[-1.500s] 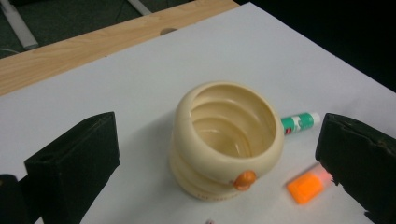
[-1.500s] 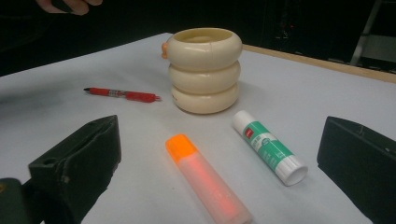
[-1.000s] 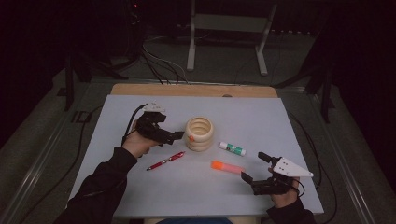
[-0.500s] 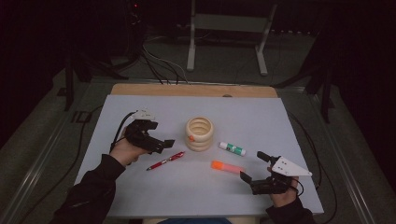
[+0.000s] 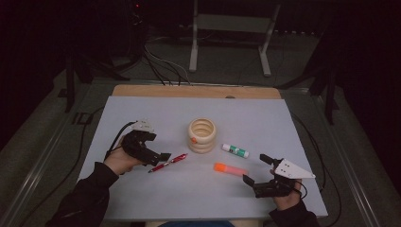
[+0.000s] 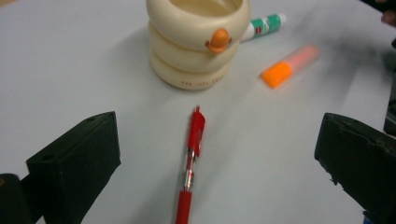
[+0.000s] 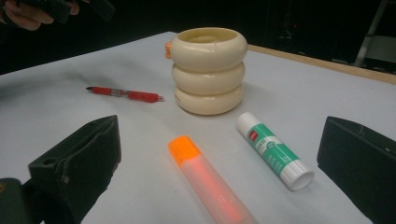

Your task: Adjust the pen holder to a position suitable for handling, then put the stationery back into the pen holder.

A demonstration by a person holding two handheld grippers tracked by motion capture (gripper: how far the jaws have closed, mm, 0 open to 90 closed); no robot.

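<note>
The worktop [image 5: 142, 198] is pale and bare around four small things. Biggest of them is the cream ringed cup [image 5: 202, 135], standing upright at the middle with an orange knob on its side; what I can see of its inside looks empty, though I can't see the bottom. Next down are the orange highlighter [image 5: 230, 169] and the green-and-white glue stick [image 5: 236, 151], both lying flat between the cup and my right gripper [image 5: 257, 175], whose fingers stand wide apart just behind the highlighter.

Thinnest is the red pen [image 6: 190, 161], flat on the worktop near the cup, tip toward it. My left gripper [image 5: 161, 157] hovers at its rear end, fingers spread wide to either side. I judge the pen light, stiff and smooth, apt to roll, so I'd close across the barrel near the middle, by the grip section, not on the clip.
</note>
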